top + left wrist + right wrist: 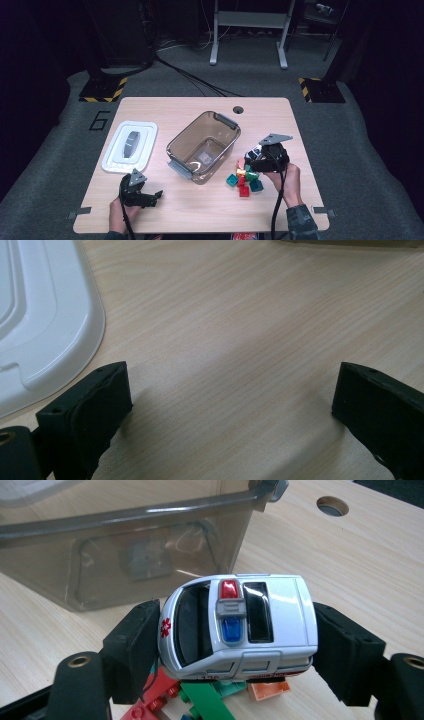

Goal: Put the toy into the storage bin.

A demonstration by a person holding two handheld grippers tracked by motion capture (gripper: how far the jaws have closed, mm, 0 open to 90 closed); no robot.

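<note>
So the bin (204, 146) mid-table looks empty, lid (130, 146) off by the left edge. We've got the toy ambulance (239, 625) clamped in our right gripper (235, 645), above the blocks (244, 181) near the front edge. Left gripper (230, 405) gapes idle. Everything's left to load, we reckon.

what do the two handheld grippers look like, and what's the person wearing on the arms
Both the left gripper and the right gripper are black, each topped by a grey three-cornered plate and trailing a black cable. Their jaws are blocky black pads on arms with round brass-coloured eyelets. A dark patterned sleeve covers the right forearm.
</note>
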